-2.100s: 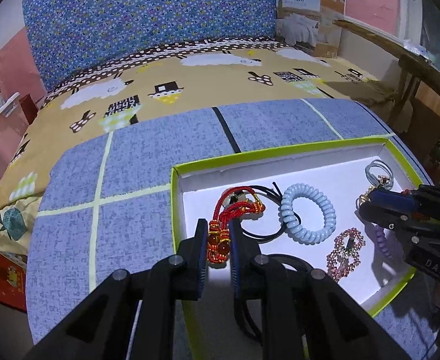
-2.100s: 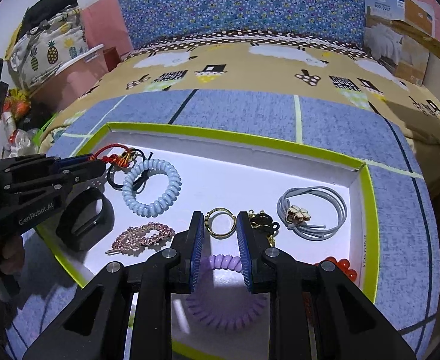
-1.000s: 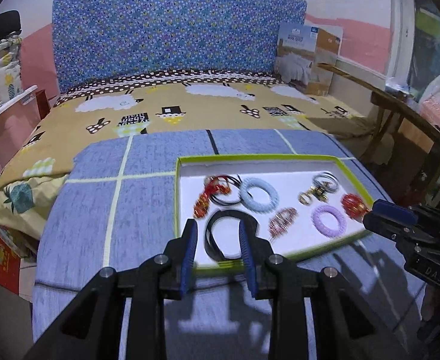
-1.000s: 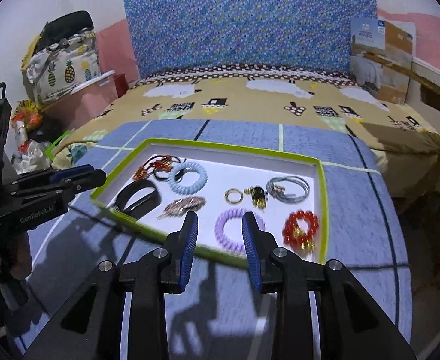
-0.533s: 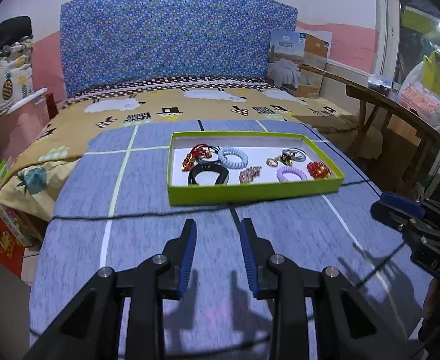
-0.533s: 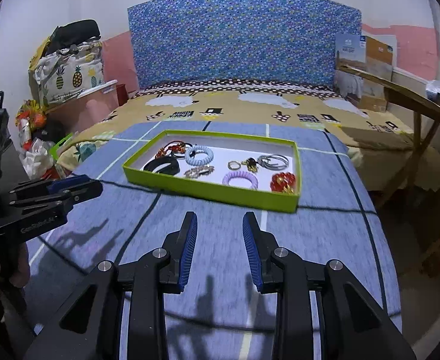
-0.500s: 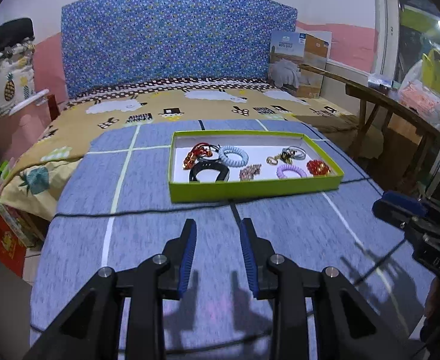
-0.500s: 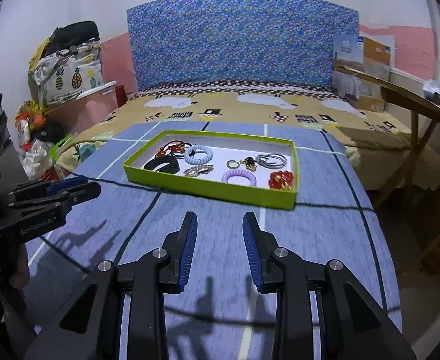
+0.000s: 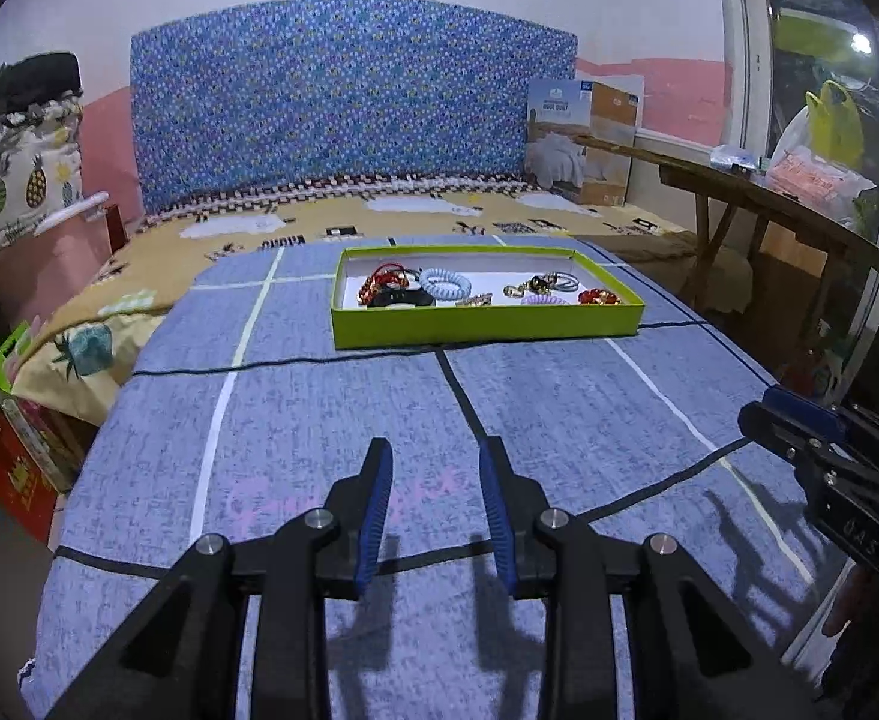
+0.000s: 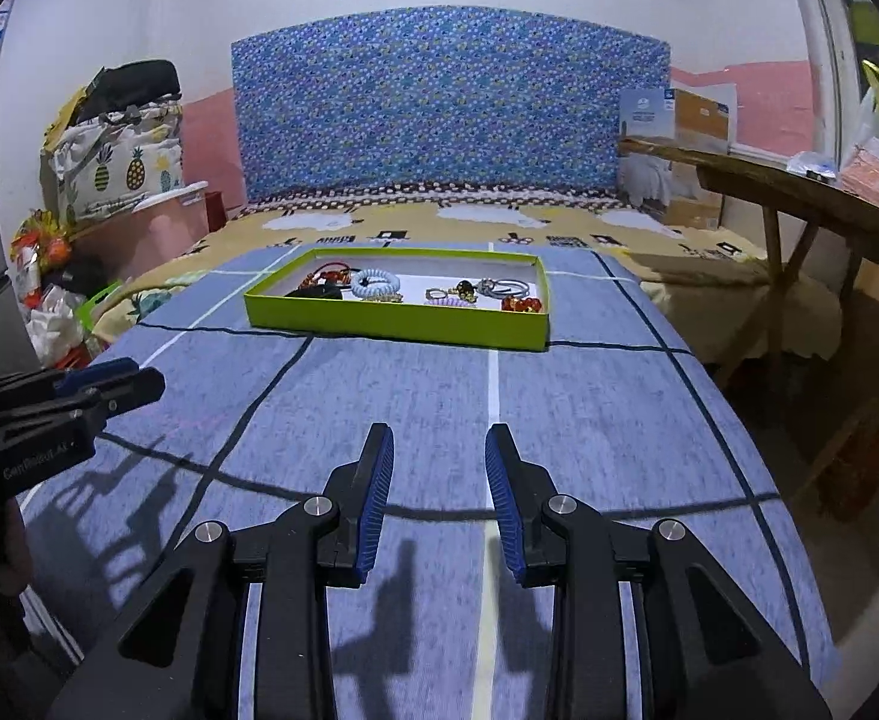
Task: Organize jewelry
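Note:
A lime-green box (image 9: 487,324) (image 10: 397,321) lies far ahead on the blue blanket. It holds several pieces: a pale blue coil band (image 9: 446,285) (image 10: 375,282), a black bangle (image 9: 402,299), red beads (image 9: 600,297) (image 10: 521,303), a purple coil band (image 9: 542,300), a red cord charm (image 9: 382,281). My left gripper (image 9: 433,453) is open and empty, well short of the box over the blanket. My right gripper (image 10: 438,438) is likewise open with nothing between its fingers. Each gripper shows at the edge of the other's view (image 9: 799,420) (image 10: 79,390).
The blue blanket (image 9: 379,408) covers a bed with a patterned headboard (image 9: 349,108). Bags and a pink bin (image 10: 139,222) stand at the left. A wooden bench (image 10: 799,198) and a cardboard box (image 9: 583,138) are at the right. The bed's edge drops off at the right.
Both grippers have drawn back from the green box, which now looks smaller and farther away. The pieces inside it lie as before.

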`<state>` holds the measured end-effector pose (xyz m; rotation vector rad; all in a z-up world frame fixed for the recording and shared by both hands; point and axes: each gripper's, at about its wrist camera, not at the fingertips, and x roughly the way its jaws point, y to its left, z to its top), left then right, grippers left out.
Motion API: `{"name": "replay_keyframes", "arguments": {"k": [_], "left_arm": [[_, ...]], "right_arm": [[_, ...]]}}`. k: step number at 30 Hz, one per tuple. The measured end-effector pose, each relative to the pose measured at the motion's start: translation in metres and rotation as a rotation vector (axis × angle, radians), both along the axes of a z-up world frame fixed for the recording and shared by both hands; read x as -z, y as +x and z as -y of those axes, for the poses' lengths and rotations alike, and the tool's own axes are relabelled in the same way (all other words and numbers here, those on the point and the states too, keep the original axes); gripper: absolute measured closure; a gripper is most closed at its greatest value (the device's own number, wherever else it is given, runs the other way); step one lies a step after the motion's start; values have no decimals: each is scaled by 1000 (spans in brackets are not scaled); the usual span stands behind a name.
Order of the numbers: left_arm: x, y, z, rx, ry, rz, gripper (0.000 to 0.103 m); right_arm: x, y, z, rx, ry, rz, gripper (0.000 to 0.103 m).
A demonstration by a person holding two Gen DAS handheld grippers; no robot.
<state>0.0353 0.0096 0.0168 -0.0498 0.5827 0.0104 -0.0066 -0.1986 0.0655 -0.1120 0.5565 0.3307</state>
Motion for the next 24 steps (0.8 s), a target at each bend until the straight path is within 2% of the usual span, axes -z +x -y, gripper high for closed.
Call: {"name": "replay_keyframes", "arguments": {"k": [8,24], "left_arm": [[3,-9,4,1,-12,7,71],[5,-12,6,3,-11,5,71]], "right_arm": [[-2,-20,-3,4,-12,51,70],[-1,-20,-8,4,-19,40,70]]}}
